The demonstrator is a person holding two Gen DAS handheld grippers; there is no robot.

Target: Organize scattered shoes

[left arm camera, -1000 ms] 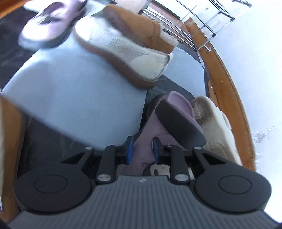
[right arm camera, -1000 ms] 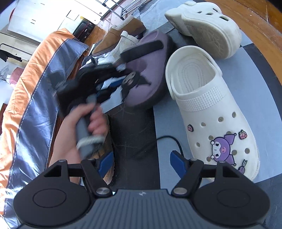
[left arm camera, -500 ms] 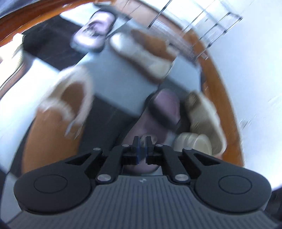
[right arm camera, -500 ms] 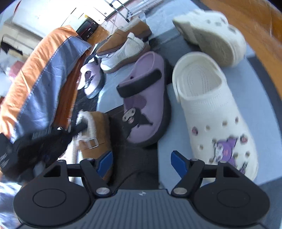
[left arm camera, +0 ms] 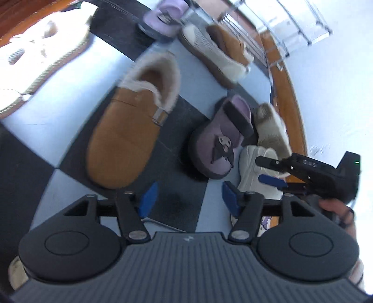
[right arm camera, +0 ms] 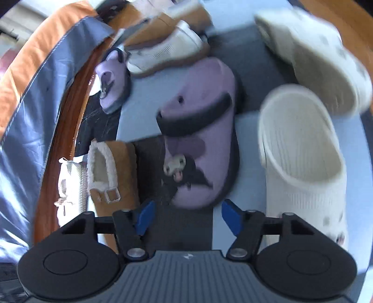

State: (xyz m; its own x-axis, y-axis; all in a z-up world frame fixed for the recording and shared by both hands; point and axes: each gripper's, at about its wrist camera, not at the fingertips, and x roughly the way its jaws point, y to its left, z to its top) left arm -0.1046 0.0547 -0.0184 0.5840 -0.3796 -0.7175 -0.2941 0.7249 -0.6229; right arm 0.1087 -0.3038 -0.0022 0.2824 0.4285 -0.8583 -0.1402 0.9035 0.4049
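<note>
Tan suede and cream fleece make up the slipper point(left arm camera: 130, 130) lying on the floor mat point(left arm camera: 70, 111), a checker of pale blue and black squares. The left gripper point(left arm camera: 188, 198) hangs above the mat just below the slipper's toe; its blue pads point(left arm camera: 146, 198) are spread, have just been opening, and have nothing between them.

To the slipper's right lies a purple clog point(left arm camera: 221, 144) with a black strap and a cartoon charm. A cream clog point(left arm camera: 254, 172) sits beside it, with another cream shoe point(left arm camera: 270, 125) just behind. Further back, a white mesh sneaker point(left arm camera: 214, 60) leans against a second tan slipper point(left arm camera: 228, 44), and a second purple clog point(left arm camera: 163, 21) lies beyond them. A white shoe point(left arm camera: 35, 58) lies at the far left, overexposed.

The right gripper point(right arm camera: 186, 214) points down at the toe of the purple clog point(right arm camera: 200, 139). Its pads point(right arm camera: 230, 216) stand apart, have just been closing, and hold nothing. In the left view this gripper point(left arm camera: 272, 170), carried by a hand point(left arm camera: 338, 212), hovers over the cream clog. In the right view the cream clog point(right arm camera: 300, 158) lies right of the purple one, with the other cream one point(right arm camera: 314, 53) tipped on its side behind it. The view is blurred.
</note>
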